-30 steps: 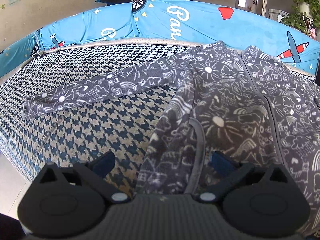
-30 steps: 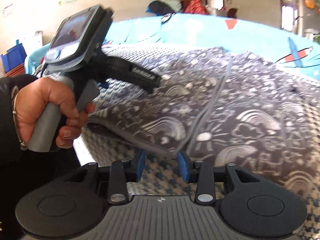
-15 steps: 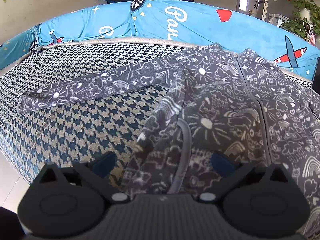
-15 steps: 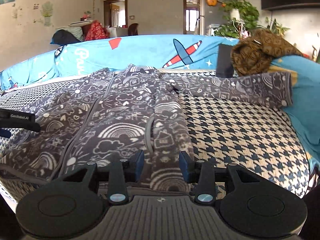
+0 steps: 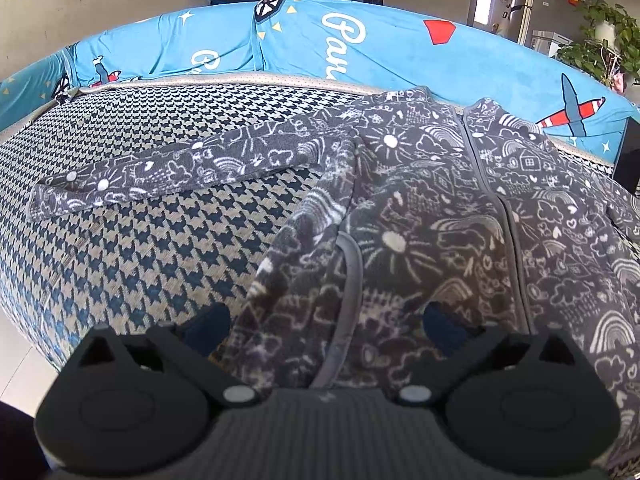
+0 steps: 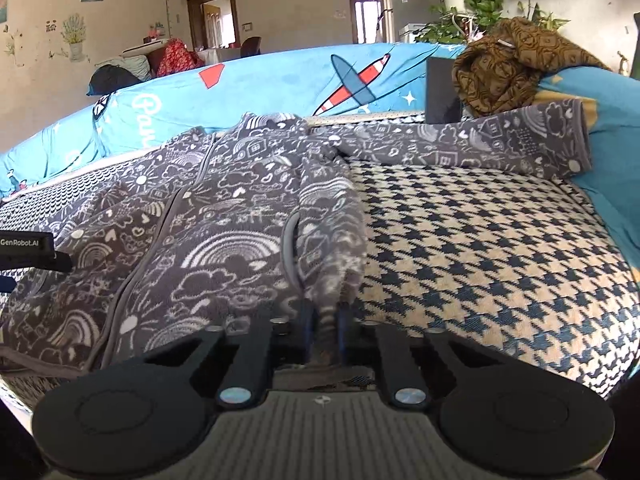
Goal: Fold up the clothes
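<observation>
A dark grey jacket (image 5: 432,208) with white doodle print lies front up on a houndstooth sofa seat (image 5: 152,248), its zip running down the middle and one sleeve (image 5: 160,172) stretched out to the left. My left gripper (image 5: 326,320) is open, its fingers spread wide over the jacket's lower left hem. In the right wrist view the same jacket (image 6: 224,216) shows its other sleeve (image 6: 480,148) laid toward the right. My right gripper (image 6: 322,330) is shut on the jacket's lower right edge, a fold of cloth pinched between the fingers.
A blue printed backrest cover (image 5: 360,48) runs behind the seat. A brown garment (image 6: 508,64) and a dark box (image 6: 442,88) sit at the back right. The seat's front edge drops to the floor (image 5: 16,360). The left gripper's body (image 6: 28,252) shows at the left.
My right gripper swung from the jacket's left side to its right edge and closed on the cloth there. My left gripper stayed open and crept slightly nearer the hem.
</observation>
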Demonstrator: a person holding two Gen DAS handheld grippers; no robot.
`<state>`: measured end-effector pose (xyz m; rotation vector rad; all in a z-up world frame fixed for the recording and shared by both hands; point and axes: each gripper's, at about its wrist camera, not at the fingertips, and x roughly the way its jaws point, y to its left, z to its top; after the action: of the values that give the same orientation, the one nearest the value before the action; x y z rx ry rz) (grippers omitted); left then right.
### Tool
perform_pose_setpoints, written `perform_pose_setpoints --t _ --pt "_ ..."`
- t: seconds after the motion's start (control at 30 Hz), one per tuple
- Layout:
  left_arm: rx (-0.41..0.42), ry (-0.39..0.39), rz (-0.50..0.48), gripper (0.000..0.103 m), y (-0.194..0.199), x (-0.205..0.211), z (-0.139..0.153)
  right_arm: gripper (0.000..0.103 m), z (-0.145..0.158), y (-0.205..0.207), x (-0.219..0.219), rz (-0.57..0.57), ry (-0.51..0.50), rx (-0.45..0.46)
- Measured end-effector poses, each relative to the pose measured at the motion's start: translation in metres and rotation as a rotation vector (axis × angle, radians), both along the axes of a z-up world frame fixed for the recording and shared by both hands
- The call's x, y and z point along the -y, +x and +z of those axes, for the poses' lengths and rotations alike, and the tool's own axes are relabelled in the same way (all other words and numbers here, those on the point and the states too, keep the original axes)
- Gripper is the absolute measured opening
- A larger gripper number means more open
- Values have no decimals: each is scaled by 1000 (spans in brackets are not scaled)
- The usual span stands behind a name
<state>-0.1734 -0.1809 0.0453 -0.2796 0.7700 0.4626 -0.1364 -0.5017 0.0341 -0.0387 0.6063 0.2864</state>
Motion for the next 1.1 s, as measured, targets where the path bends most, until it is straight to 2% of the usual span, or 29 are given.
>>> perform_pose_setpoints --t 0.07,0.2,0.33,0.43,0.5,0.73,0.83,0.97,1.1 --pt "8 -3 -2 103 0 0 1 3 5 -3 9 -49 25 -4" --pt "-12 9 0 103 3 2 -1 2 1 1 20 -113 41 -85" --pt "-82 13 7 103 7 4 -13 2 -1 -4 11 -118 -33 -59" --pt "-85 8 17 103 6 5 -17 5 1 -5 16 -150 -11 -51" --pt "-83 8 22 103 6 6 -18 11 4 -7 19 -167 7 -23" --pt "-78 14 30 103 5 8 -21 25 10 -7 18 -168 16 18" --pt "-78 14 29 103 5 9 -21 27 13 -7 18 -168 20 35" --pt "-77 7 26 103 4 7 -21 31 14 -1 17 -135 54 2" --pt "-71 12 26 103 3 8 -21 35 21 11 9 -54 64 -38"
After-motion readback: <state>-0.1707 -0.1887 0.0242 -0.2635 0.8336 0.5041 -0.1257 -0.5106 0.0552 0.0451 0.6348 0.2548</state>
